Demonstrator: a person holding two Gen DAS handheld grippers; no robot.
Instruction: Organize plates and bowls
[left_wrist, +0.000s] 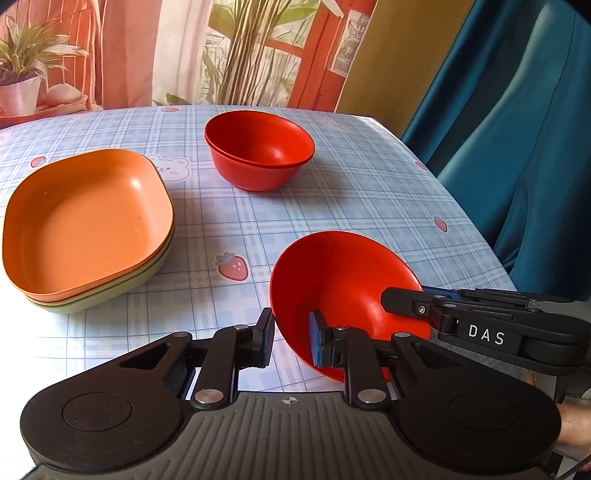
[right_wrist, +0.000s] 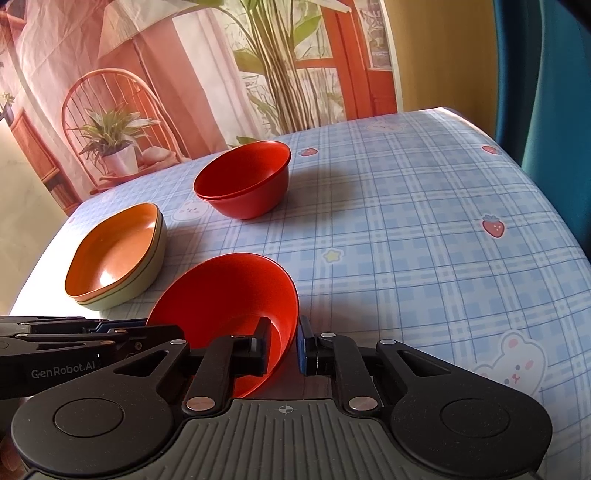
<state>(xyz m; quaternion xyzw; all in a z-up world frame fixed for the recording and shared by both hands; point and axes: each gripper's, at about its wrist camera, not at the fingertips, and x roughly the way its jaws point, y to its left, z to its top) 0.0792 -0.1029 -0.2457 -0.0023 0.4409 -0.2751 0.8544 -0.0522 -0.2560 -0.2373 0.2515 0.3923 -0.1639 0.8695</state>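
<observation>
A red bowl (left_wrist: 343, 280) is held tilted above the table's near edge by both grippers; it also shows in the right wrist view (right_wrist: 229, 291). My left gripper (left_wrist: 293, 339) is shut on its left rim. My right gripper (right_wrist: 282, 345) is shut on its right rim, and its fingers (left_wrist: 402, 299) reach in from the right in the left wrist view. Two nested red bowls (left_wrist: 258, 151) stand upright farther back (right_wrist: 243, 181). A stack of square plates (left_wrist: 88, 225), orange on top and green below, sits at the left (right_wrist: 114, 254).
The table (left_wrist: 332, 206) has a blue checked cloth with strawberry and bear prints. Its right edge borders a teal curtain (left_wrist: 517, 147). A printed backdrop hangs behind the far edge. Open cloth lies right of the bowls (right_wrist: 424, 221).
</observation>
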